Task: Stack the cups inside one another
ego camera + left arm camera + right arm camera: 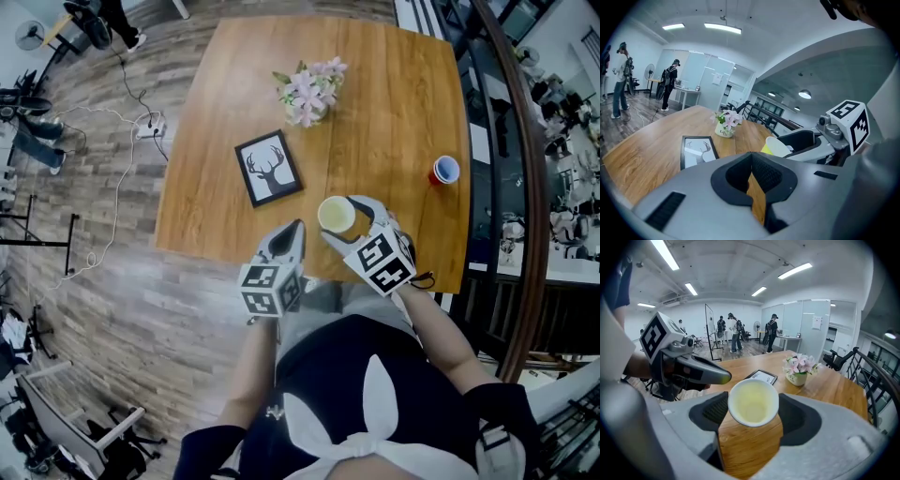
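Right tongs (346, 224) clamped on yellow cup (336, 214), held above near part of table (394, 112), probably for carrying to red cup (444, 171), which stands well apart by right edge, open mouth ready for nesting. Left tongs (284, 246) together, empty, parked at near edge, out of the way.

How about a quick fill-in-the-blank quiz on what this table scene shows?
The right gripper holds a ____ cup. The framed picture on the table shows a ____. The red cup stands near the table's ____ edge in the head view. The left gripper is ____, with nothing in it.
Missing words: yellow; deer; right; shut.
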The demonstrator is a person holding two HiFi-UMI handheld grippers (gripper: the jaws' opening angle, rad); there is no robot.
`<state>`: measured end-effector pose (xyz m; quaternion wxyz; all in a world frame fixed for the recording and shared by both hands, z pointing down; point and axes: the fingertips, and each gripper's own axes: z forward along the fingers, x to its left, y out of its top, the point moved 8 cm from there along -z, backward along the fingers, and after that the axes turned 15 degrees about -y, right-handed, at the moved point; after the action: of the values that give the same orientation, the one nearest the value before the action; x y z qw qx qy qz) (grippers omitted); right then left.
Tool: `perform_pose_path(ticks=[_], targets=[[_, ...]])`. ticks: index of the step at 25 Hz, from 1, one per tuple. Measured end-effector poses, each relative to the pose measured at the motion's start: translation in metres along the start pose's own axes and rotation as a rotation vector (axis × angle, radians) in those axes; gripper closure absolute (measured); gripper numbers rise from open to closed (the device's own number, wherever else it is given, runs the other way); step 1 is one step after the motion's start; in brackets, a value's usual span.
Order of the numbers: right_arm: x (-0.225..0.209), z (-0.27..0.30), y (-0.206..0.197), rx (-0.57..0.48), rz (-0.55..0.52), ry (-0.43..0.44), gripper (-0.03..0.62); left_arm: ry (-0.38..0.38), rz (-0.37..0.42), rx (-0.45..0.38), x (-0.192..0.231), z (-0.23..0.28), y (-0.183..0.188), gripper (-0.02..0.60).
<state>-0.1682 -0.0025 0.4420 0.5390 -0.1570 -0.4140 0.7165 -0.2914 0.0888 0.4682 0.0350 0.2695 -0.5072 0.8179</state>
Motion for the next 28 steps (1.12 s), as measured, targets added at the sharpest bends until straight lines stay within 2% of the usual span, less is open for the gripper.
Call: perform_pose_path(ticks=[6,11,21,28], targets=[[-0.020,-0.016,0.015,-0.046,-0.019,-0.031,0.263,0.014,0.009,-0.024,-0.006,0.010,0.011,0.563],[-0.030,-0.021,0.015,-0.073,-0.002,-0.031,0.263,-0.006,0.021,-0.023,-0.019,0.022,0.017,0.563],[-0.057,-0.030,0.005,-0.066,0.001,-0.044,0.263,-0.007,0.030,-0.016,-0.032,0.046,0.017,0.565],[-0.077,-0.036,-0.009,-0.072,0.031,-0.074,0.263,-0.037,0.045,0.003,-0.044,0.067,0.020,0.565]])
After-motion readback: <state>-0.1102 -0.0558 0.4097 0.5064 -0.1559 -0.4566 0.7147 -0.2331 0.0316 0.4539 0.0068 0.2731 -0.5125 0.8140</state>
